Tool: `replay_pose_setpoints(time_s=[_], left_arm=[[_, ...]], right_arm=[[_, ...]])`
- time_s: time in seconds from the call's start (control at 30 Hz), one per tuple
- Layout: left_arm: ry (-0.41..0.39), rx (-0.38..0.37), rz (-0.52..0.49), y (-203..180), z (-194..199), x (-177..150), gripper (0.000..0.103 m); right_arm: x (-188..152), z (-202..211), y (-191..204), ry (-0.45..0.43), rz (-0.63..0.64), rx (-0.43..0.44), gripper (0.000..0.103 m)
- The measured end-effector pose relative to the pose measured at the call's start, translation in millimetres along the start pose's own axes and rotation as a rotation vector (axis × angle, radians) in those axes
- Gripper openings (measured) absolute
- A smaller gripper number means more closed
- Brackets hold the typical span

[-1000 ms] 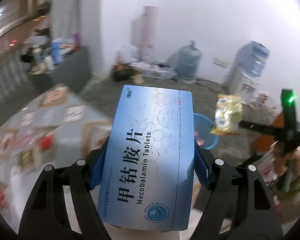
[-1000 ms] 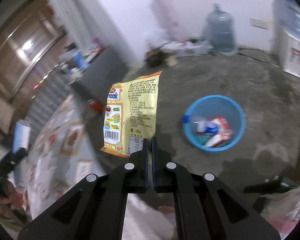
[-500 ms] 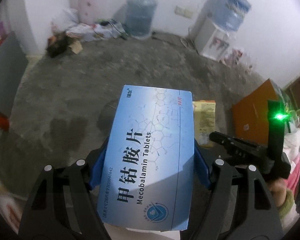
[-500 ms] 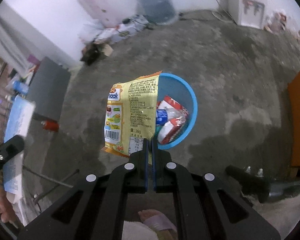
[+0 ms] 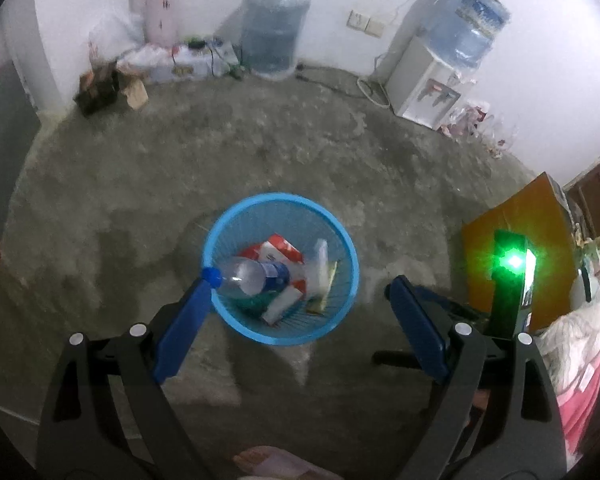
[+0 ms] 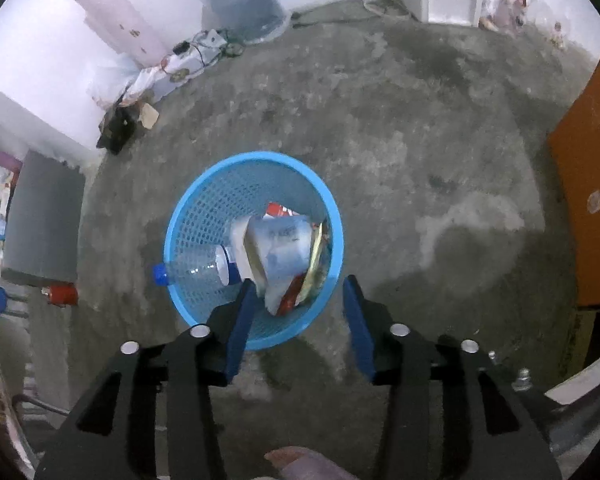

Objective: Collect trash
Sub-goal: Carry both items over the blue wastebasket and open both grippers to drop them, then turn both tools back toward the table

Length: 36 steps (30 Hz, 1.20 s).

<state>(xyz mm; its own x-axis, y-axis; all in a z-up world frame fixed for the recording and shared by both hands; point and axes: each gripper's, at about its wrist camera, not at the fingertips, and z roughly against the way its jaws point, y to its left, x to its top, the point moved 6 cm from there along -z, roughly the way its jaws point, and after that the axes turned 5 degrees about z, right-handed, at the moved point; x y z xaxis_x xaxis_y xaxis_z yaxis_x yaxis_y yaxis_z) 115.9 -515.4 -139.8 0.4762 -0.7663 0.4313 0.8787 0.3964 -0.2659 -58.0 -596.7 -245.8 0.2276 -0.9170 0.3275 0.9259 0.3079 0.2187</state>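
Now the blue basket (image 6: 204,216) sits directly below both open hand-held grippers.

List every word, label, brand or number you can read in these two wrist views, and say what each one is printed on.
None can be read with certainty.
Pale blue box in the blue basket: faint print, blurred.
Red and white packet: markings too small.
Clear bottle: blue label, illegible.
Yellow wrapper: seen edge-on, no text visible.
Water dispenser: its jug's label is blurred.
Orange carton: a small round mark, unreadable.
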Motion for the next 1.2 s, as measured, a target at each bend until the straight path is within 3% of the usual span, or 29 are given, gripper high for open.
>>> replay_pose_setpoints(time_s=[0.17,0.37,0.53,0.67,0.9,1.0,1.2], left_arm=[[-0.077,-0.001,0.012,9.6,45.2,-3.5,0.087],[-0.183,0.006,0.020,23.4,119.0,-19.3,0.087],[-0.271,0.037,0.047,42.6,187.0,-47.7,0.087],[-0.348,0.059,0.068,60.8,236.6,-73.7,0.087],[-0.475,0.203,0.111,109.9,321.9,-137.5,0.088],[-0.517,0.265,0.154,133.8,356.8,-168.8,0.088],[-0.613,0.454,0.322,194.2,435.6,-251.3,0.088]], right_arm=[[3.4,34.5,21.4,-0.083,0.079,-0.012,0.055],[-3.5,79.1,60.6,-0.173,0.219,-0.015,0.074],[-17.4,122.6,100.7,-0.268,0.337,-0.044,0.088],[-31.3,157.7,134.0,-0.339,0.446,-0.038,0.093],[-66.4,213.2,176.5,-0.481,0.647,-0.066,0.096],[-82.0,232.8,192.4,-0.508,0.737,-0.016,0.096],[-103.7,264.6,217.9,-0.526,0.787,0.243,0.096]])
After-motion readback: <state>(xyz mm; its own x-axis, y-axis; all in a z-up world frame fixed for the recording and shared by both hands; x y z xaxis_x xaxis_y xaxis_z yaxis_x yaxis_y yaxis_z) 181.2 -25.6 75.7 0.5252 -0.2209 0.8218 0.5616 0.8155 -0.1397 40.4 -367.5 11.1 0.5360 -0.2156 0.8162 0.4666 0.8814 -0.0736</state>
